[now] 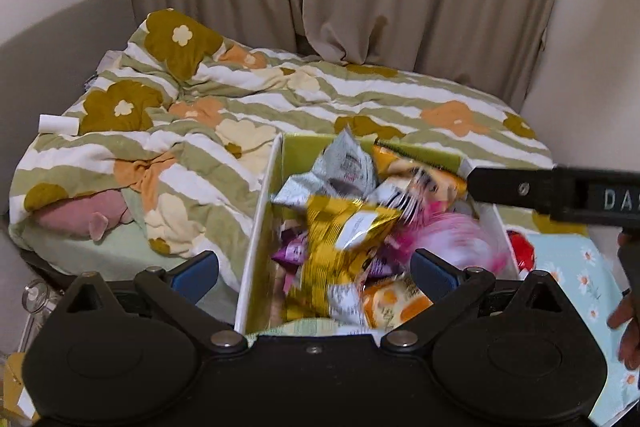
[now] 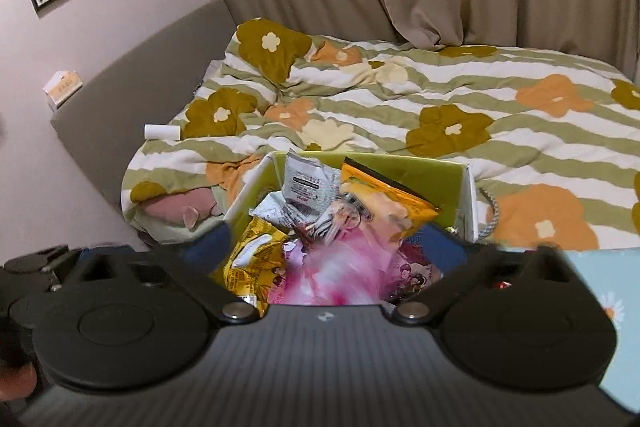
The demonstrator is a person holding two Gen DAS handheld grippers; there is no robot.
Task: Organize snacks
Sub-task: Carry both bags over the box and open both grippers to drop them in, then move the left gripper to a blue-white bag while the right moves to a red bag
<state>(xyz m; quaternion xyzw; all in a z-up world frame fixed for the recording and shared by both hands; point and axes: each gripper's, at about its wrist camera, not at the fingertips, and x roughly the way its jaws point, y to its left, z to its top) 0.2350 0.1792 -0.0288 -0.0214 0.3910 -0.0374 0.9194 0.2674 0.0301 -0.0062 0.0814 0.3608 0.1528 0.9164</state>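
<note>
Many crinkled snack packets | gold, silver, orange, pink | heaped in box

A bed with a grey headboard fills the frame's middle, a rumpled floral striped duvet spread over it, a small white roll at its left and an open snack-filled box at its lower edge.

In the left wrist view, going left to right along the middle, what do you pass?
White roll on the floral duvet → pink plush toy → box's white wall → gold snack packet → blurred pink packet → right gripper's black finger.
</note>
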